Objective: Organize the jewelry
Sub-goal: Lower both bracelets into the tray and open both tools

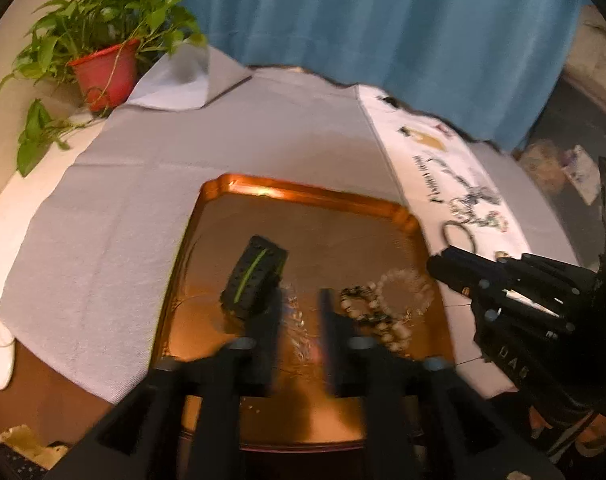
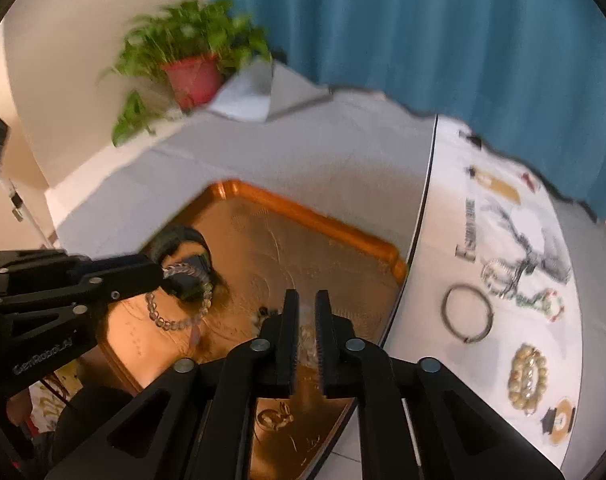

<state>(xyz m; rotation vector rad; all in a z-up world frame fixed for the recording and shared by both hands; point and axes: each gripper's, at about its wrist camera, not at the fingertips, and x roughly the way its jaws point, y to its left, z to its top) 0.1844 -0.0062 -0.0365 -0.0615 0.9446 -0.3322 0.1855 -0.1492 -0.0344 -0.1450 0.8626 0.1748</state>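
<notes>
Tongs hide beads.

A glossy, copper-toned tray with embossed metal-like sheen sits on matt grey cloth. At its three o'clock lie a dull metal bangle and smooth, polished bead bracelets. Translucent glassy beads lie inside.

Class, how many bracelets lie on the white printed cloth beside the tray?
4: thin metal bangle nearest the tray, pale beaded one behind it, green-and-red one farther right, yellow beaded one in front. Others may be hidden.
</notes>
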